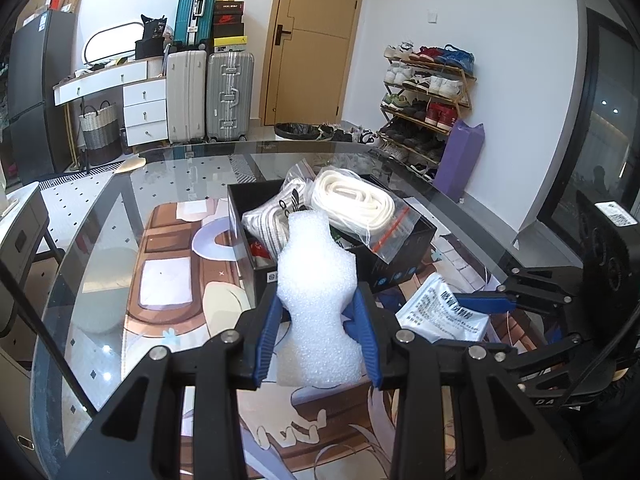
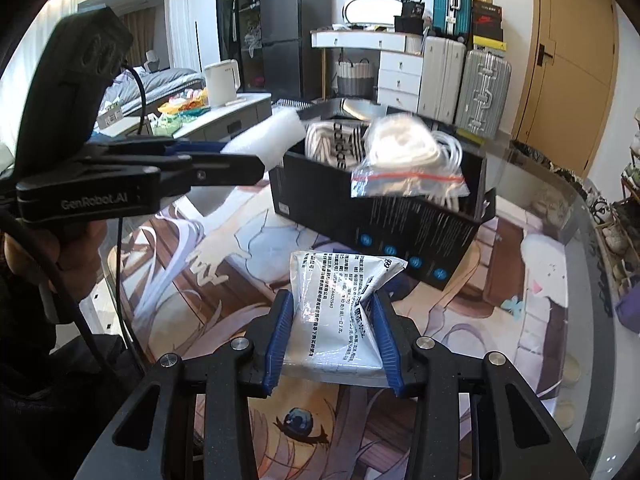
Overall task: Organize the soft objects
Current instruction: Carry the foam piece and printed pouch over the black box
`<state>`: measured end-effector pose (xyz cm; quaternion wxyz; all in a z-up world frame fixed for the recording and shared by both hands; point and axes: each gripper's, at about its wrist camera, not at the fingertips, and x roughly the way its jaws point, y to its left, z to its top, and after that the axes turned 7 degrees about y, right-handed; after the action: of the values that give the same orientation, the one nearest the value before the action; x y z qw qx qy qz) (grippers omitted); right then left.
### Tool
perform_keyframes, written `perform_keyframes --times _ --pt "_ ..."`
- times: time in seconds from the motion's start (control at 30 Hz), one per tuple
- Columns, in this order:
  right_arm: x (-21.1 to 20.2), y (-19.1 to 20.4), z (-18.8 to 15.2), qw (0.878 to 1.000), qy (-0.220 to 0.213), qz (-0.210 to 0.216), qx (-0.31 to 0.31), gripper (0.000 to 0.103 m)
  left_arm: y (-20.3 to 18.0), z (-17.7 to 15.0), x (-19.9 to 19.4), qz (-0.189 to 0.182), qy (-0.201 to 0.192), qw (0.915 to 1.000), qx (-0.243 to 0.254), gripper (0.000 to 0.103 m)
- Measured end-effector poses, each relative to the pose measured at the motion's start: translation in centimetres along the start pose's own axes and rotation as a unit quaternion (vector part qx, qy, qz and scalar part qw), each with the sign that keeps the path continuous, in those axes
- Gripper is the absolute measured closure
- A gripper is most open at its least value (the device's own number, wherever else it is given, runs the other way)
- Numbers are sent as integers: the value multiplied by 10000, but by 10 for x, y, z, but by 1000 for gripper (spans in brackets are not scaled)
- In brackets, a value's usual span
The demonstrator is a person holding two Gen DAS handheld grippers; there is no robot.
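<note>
My left gripper [image 1: 318, 304] is shut on a white foam piece [image 1: 316, 280] and holds it just in front of the black box [image 1: 404, 256]. The foam [image 2: 266, 134] also shows in the right wrist view, at the box's left end [image 2: 304, 192], with the left gripper [image 2: 240, 160] beside it. My right gripper [image 2: 332, 308] is shut on a white printed packet [image 2: 340, 312], lifted above the mat near the box's front side. The packet [image 1: 444, 312] and the right gripper [image 1: 484, 304] show in the left wrist view. The box holds a bag of white cord [image 1: 356, 200] and striped fabric [image 1: 268, 216].
The box stands on a printed mat [image 1: 172, 280] on a round glass table [image 1: 100, 208]. Suitcases [image 1: 228, 96], drawers [image 1: 144, 108] and a shoe rack [image 1: 424, 100] stand beyond the table. A counter with a kettle [image 2: 222, 82] is at the left in the right wrist view.
</note>
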<state>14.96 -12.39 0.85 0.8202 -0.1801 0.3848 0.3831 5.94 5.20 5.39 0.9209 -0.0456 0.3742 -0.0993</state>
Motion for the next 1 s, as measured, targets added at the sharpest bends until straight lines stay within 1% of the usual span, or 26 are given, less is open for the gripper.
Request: perform_keyframes --times 0.2,0.5,0.63,0.8,1.0 --pt "-17 0 5 9997 -253 -21 10 62 -1 2 -3 6 -69 10000 -6 68" --pt "-44 -17 19 9962 -834 -1 269 62 -2 13 -5 0 -210 9998 21 68" --pt "-49 -25 29 9951 -946 -19 300 62 0 20 -4 3 -292 9996 -5 68" --pt "-51 -37 41 9935 -1071 63 382 62 5 32 -2 -25 -373 9993 -90 68" --pt "-49 -46 53 9923 -1154 93 445 62 12 39 4 -92 -386 9990 -228 68"
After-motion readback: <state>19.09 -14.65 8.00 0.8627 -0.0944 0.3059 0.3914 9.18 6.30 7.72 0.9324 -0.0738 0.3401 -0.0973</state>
